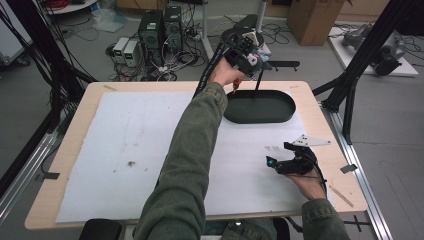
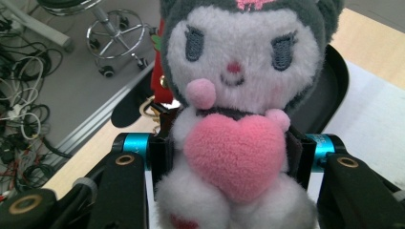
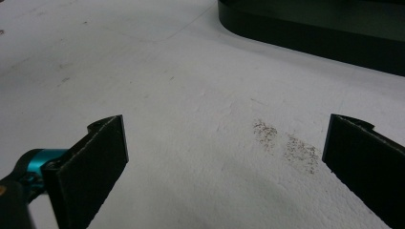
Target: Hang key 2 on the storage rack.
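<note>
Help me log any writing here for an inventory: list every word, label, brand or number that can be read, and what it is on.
None can be read.
Plush toy: stitched face and a pink heart, with no letters on them.
White mat: faint grey marks near the right gripper, too small and blurred to read.
Computer towers on the floor: any labels are too small to read.
Black tray: no writing shows.
</note>
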`<state>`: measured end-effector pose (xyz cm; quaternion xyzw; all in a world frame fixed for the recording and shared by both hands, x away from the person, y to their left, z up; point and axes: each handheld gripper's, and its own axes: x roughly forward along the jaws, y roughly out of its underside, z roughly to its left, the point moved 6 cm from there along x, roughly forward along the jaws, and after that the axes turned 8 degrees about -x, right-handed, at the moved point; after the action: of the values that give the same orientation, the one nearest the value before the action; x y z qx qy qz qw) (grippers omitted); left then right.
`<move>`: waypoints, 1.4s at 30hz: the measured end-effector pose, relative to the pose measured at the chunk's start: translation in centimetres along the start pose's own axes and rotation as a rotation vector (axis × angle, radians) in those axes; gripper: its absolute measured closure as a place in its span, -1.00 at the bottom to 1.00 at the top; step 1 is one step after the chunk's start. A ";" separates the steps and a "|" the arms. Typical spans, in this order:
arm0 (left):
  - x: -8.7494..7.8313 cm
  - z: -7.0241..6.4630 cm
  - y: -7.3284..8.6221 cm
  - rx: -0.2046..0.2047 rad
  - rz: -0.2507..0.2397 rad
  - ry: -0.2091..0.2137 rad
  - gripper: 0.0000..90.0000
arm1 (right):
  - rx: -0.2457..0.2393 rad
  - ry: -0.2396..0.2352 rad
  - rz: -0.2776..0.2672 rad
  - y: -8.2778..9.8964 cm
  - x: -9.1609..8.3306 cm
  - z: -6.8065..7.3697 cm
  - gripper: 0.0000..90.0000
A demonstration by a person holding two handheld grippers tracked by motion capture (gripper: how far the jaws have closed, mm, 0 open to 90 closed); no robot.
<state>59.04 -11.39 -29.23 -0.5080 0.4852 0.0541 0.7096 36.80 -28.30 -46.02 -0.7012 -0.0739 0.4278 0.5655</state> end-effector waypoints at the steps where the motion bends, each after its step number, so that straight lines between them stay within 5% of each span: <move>1: 0.1 0.0 -0.1 0.004 -0.002 -0.006 0.12 | 0.001 0.000 0.000 0.0 0.0 0.0 -0.99; 7: 0.6 0.1 -0.1 0.028 -0.021 -0.073 0.07 | 0.005 -0.004 -0.004 -0.1 0.0 0.0 -0.99; 15: -0.2 0.4 -0.7 0.024 -0.149 -0.117 -0.65 | -0.005 -0.011 -0.007 -0.2 0.1 0.0 -0.99; 18: -1.0 0.6 -0.7 0.014 -0.210 -0.101 -0.68 | -0.005 -0.009 -0.009 -0.3 0.1 0.0 -0.99; 20: -1.3 0.7 -0.6 0.007 -0.210 -0.070 -0.73 | -0.002 -0.015 -0.004 -0.2 0.1 0.1 -0.99; 28: -2.7 1.4 0.4 0.005 -0.218 -0.054 -0.77 | -0.006 -0.013 -0.004 -0.2 0.1 0.2 -0.99; 35: -2.5 1.7 3.5 0.012 -0.169 0.015 -0.86 | -0.002 -0.011 -0.008 -0.3 0.0 0.1 -0.99; 42: -2.9 2.0 5.5 0.031 -0.157 0.039 -0.86 | -0.004 -0.010 -0.003 -0.3 0.0 0.2 -0.99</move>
<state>55.63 -6.01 -30.77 -0.5342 0.4583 -0.0191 0.7101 36.82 -28.07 -45.81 -0.7000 -0.0786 0.4303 0.5644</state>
